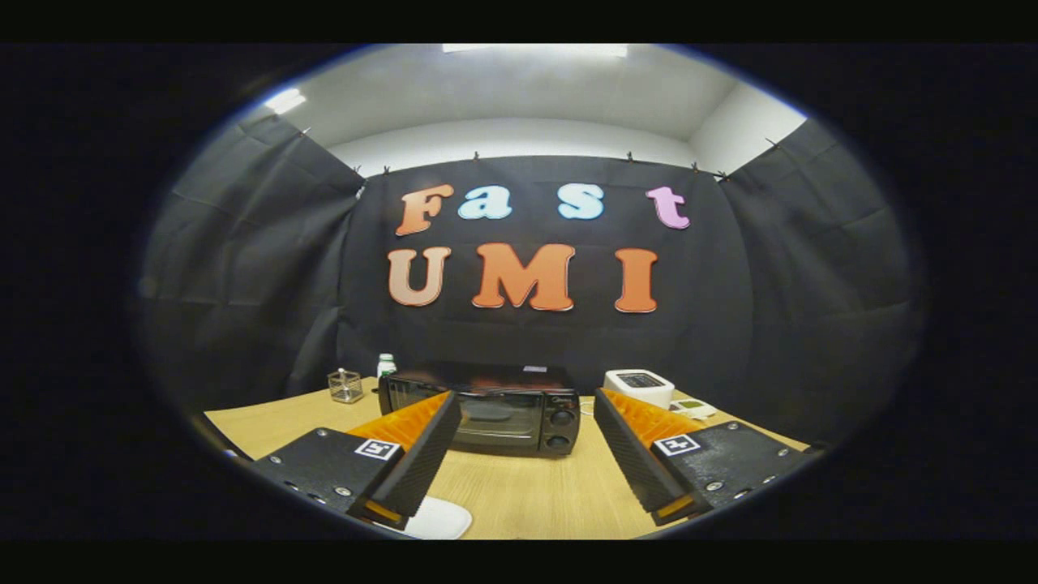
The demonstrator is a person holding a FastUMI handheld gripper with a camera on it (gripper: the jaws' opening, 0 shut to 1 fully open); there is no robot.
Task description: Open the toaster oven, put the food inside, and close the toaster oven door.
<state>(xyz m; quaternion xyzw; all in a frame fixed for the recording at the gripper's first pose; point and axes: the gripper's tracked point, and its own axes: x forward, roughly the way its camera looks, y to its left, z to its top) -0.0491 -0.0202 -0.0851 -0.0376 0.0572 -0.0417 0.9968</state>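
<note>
A black toaster oven (486,410) stands on the wooden table (527,487), well beyond my fingers, its glass door closed and two knobs on its right side. My gripper (523,405) is open, its two fingers spread wide with nothing between them but bare table. The left fingertip overlaps the oven's left part in the view; the oven is farther away. A white plate (438,519) lies on the table just under the left finger, mostly hidden; I cannot tell what is on it.
A small clear glass holder (345,385) and a white bottle with a green cap (386,364) stand left of the oven. A white appliance (639,387) and a small flat white device (693,408) sit to its right. Black cloth walls close the booth behind.
</note>
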